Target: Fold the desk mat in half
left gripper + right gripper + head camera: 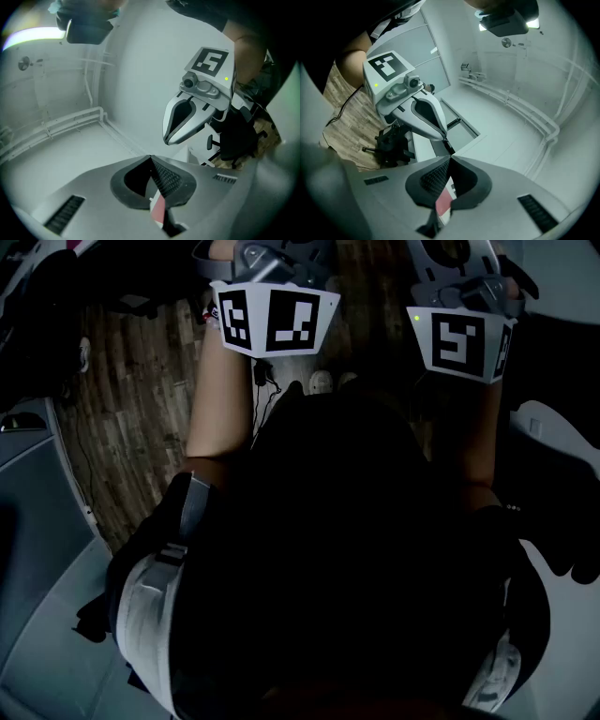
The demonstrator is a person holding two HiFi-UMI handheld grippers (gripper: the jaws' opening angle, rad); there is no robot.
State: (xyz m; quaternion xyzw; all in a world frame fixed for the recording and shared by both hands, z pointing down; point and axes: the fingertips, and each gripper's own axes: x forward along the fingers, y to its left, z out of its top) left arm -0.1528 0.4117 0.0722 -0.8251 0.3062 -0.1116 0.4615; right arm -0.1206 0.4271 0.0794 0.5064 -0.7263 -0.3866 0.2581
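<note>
The left claw point(151, 159) and right claw point(450, 159) are sitting closed, empty; the desk mat is showing in no view, so folding seems unstarted, next requiring a grip on its edge.

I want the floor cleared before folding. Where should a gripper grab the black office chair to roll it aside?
Probably the armrest of the black office chair: it is the one slim part facing this way, while the backrest looks too broad for the jaws. Come from the side the left gripper looks from; its jaws, now shut, must open first.
</note>
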